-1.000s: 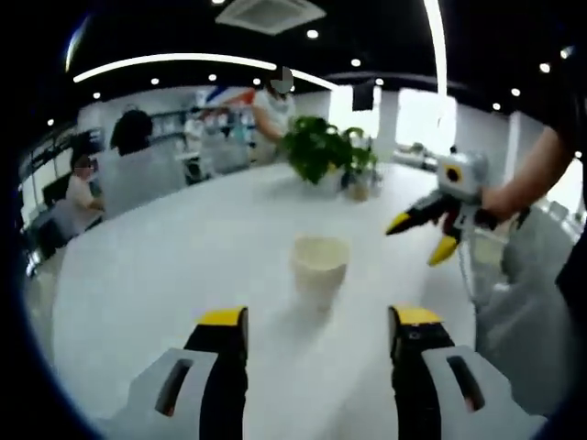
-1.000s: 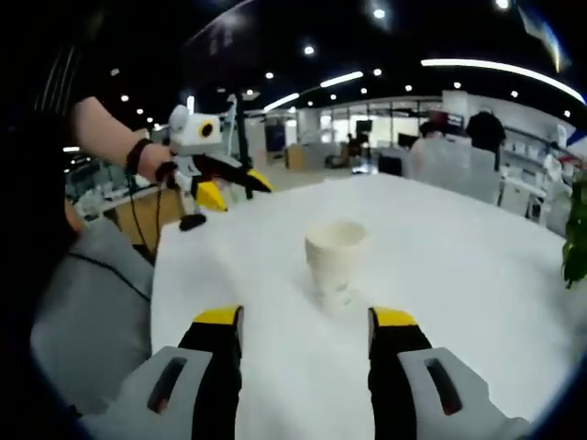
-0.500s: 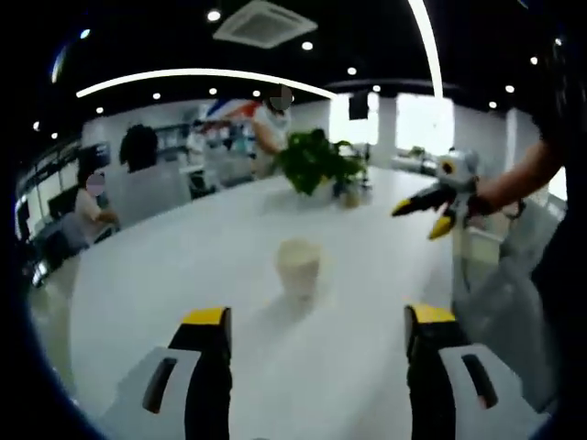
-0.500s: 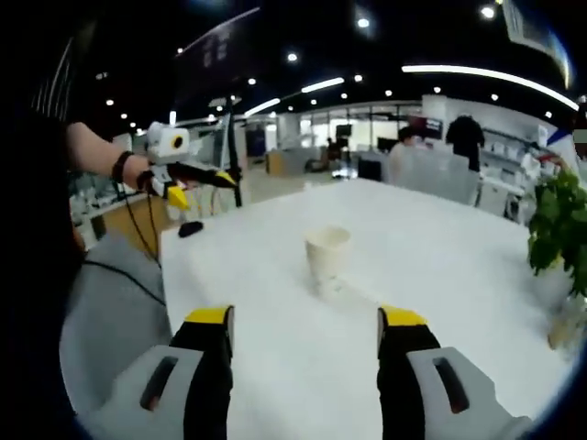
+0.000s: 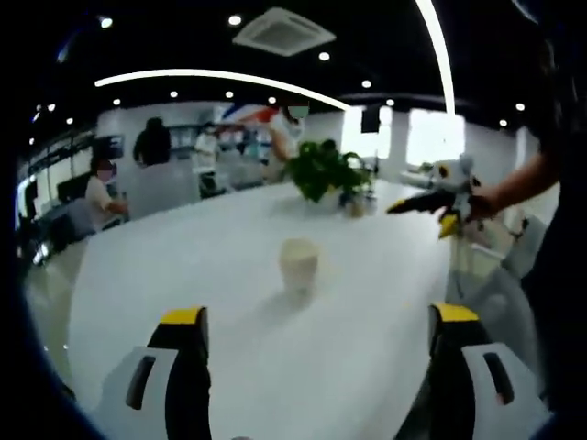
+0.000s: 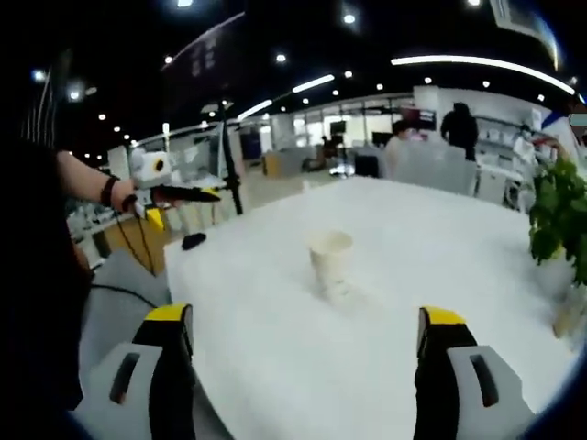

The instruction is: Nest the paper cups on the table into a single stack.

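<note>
Paper cup stack (image 5: pixel 299 265) stood upright on the white surface (image 5: pixel 183 266) at twelve o'clock, well apart from both empty, wide-open grippers: left gripper (image 5: pixel 316 330); right gripper (image 6: pixel 307 332).

One cup stack (image 5: pixel 299 267), one plant (image 5: pixel 323 170).

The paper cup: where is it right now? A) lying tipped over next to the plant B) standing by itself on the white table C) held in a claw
B: the paper cup stands upright on the white table, with both open claws well clear of it.
</note>
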The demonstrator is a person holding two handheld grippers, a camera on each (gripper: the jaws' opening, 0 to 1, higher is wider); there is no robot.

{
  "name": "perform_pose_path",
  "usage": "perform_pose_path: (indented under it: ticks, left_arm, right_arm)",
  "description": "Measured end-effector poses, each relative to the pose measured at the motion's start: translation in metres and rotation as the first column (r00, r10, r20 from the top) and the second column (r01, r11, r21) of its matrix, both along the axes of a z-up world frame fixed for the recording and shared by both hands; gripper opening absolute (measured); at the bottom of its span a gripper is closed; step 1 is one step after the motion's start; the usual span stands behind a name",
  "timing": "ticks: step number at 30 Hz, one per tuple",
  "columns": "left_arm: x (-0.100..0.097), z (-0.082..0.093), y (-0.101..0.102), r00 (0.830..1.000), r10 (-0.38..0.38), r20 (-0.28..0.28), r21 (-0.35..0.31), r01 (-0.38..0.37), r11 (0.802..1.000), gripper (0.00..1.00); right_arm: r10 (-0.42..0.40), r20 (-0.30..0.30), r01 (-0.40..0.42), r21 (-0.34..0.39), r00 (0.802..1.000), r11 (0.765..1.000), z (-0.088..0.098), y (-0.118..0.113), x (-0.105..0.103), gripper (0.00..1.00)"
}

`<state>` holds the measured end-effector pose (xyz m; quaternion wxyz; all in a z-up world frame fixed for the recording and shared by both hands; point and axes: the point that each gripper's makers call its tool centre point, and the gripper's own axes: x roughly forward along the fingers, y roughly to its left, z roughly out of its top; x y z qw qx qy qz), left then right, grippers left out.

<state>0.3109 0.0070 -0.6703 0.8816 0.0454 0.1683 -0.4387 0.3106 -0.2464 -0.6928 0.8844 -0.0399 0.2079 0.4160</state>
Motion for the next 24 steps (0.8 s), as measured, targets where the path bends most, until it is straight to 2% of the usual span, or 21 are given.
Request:
perform_pose_path:
  ticks: [8, 24]
  left_arm:
    - [-0.001, -0.009, 0.001, 1.000, 0.019, -0.015, 0.035, -0.019, 0.999, 0.99]
    - [-0.004, -0.009, -0.010, 1.000, 0.006, -0.023, 0.034, -0.006, 0.999, 0.99]
  right_arm:
    - [-0.027, -0.033, 0.028, 0.031, 0.999, 0.999, -0.007, -0.003, -0.007, 1.00]
    - [-0.045, -0.064, 0.045, 0.002, 0.997, 0.999, -0.013, -0.016, -0.020, 1.00]
